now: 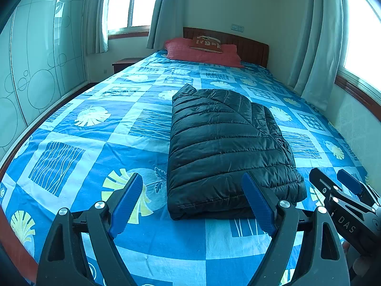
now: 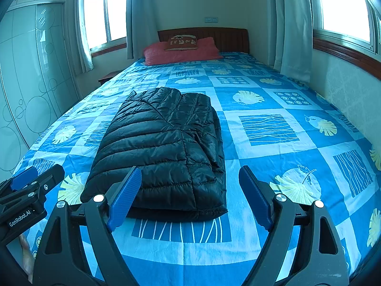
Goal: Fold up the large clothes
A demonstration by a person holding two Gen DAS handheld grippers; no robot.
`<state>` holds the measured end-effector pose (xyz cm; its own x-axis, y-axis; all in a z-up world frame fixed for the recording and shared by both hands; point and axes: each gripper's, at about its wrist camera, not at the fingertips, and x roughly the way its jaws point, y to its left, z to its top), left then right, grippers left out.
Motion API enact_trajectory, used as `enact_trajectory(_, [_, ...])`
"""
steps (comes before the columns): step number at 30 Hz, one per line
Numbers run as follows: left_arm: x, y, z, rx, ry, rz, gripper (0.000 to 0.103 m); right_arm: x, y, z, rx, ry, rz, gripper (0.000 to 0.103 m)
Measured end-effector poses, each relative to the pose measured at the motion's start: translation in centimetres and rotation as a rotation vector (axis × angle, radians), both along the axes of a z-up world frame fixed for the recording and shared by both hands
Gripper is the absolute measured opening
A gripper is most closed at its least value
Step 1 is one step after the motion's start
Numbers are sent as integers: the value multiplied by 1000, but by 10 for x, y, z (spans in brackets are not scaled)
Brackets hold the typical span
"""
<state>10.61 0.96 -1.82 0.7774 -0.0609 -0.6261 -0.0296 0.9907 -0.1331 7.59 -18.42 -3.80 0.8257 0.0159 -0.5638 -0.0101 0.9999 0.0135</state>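
A black quilted puffer jacket [image 1: 228, 147] lies folded into a thick rectangle on the blue patterned bedspread [image 1: 100, 143]. My left gripper [image 1: 193, 186] hovers open above the bed, just short of the jacket's near edge, with nothing between its blue pads. In the right wrist view the same jacket [image 2: 164, 152] lies ahead and to the left, and my right gripper [image 2: 190, 181] is open and empty near its front right corner. Each gripper shows in the other's view: the right one [image 1: 343, 186] at the right edge, the left one [image 2: 31, 178] at the left edge.
A red pillow [image 1: 202, 53] with a small brown cushion [image 1: 207, 44] rests against the wooden headboard [image 1: 250, 45]. A glass-door wardrobe [image 1: 40, 71] lines the left side, a nightstand [image 1: 123, 63] stands by the bed, and curtained windows [image 1: 319, 43] flank it.
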Motion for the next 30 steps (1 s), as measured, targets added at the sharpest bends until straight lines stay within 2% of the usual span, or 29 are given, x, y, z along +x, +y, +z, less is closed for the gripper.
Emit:
enact_trajectory(10, [-1,-1,1,4,-4,-1,84,0,0,0,-1,1,1,84])
enact_trajectory(21, [1,-5,4,41,-25,-12,84,0,-1,0,-1,0,1,84])
enact_trajectory(30, [3,-3,9,23,-58,-14,87,-1,-2,-3,-1,7,2,84])
